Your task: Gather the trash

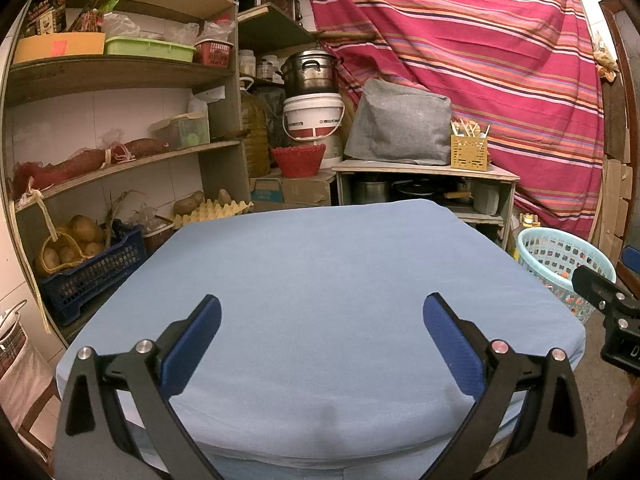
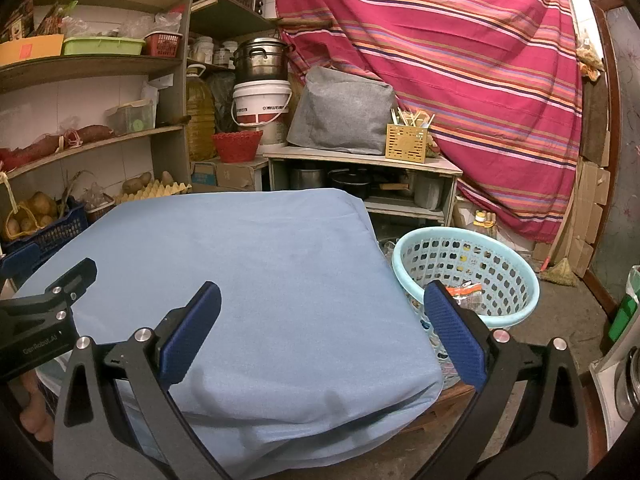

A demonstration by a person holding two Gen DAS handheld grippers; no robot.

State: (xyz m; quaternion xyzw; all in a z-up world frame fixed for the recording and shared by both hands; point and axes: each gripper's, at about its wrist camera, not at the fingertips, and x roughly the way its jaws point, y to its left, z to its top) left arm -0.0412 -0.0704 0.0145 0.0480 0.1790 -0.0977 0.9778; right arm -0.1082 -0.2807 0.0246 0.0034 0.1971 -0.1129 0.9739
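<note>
Two grippers hover with jaws apart and empty over the blue-covered table [image 2: 256, 280]: the left gripper [image 1: 322, 338] reads "GenRobot.AI" on its side, then the right gripper [image 2: 322, 338]. Trash [image 2: 468, 294], small wrappers hard to make out, lies in the laundry basket [image 2: 516, 312] just beside the table's right edge.

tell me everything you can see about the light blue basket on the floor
The basket is a round, pale turquoise tub, apparently plastic, with a smooth rolled rim and walls pierced by rows of small holes. It stands upright on the floor, right of the blue-covered table, close to its edge; contact is unclear. Inside lie several small wrappers, orange and grey. Neither gripper touches it.
</note>
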